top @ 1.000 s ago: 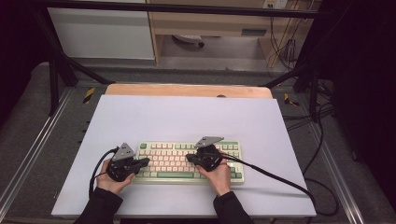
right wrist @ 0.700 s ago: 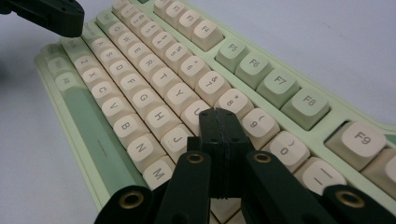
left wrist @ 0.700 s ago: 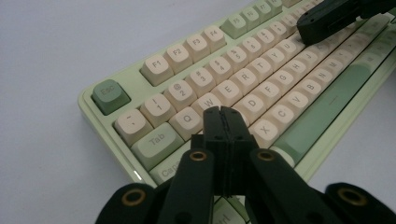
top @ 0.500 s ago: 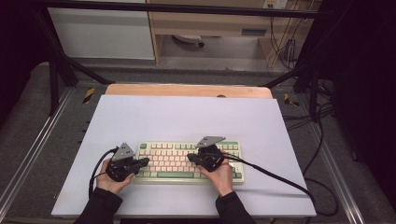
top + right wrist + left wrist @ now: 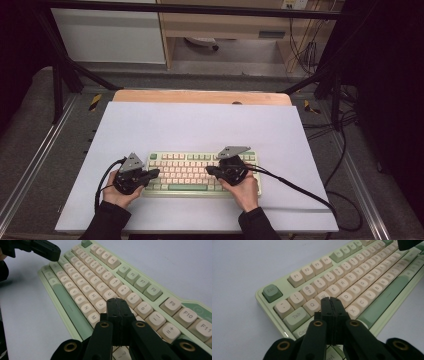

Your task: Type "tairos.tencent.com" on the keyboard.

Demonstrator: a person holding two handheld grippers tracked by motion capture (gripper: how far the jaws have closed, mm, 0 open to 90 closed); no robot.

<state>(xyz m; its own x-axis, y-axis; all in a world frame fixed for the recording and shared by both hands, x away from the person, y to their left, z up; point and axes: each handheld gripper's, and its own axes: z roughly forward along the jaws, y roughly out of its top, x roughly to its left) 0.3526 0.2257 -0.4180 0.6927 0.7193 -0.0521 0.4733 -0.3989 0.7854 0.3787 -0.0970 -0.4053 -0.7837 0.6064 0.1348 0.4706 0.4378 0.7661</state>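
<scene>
Biggest risk here imo was fat-fingering. Both grippers were clamped fully closed w/ nothing between the jaws, so each one was basically a blunt black stub, and that stub looked about as wide as a keycap. The left gripper [image 5: 331, 300] had its tip right over the A/S/W area, prob touching or just above, couldn't tell which. Come down a bit off-centre and it'd press two keys at once, or slide off a rounded cap onto its neighbour. Same deal for the right gripper [image 5: 116, 300], tip hanging over the J/K/I patch w/ M just below-left of it.

Other thing: the cable [image 5: 295, 186] trailing off behind the right gripper lay across the mat and could drag the hand sideways mid-press. Also pushing at an angle instead of straight down might scoot the whole board across the smooth white mat [image 5: 200, 125], since nothing was pinning it.

The keyboard [image 5: 200, 172] itself: pale green case, cream keycaps, darker green Esc, Tab, spacebar and some F keys. It sat flat directly under and ahead of both grippers, its left end below the left one, its right half under the right one. Compact layout, F row slightly set apart. Looked clean, no caps missing afaict
</scene>
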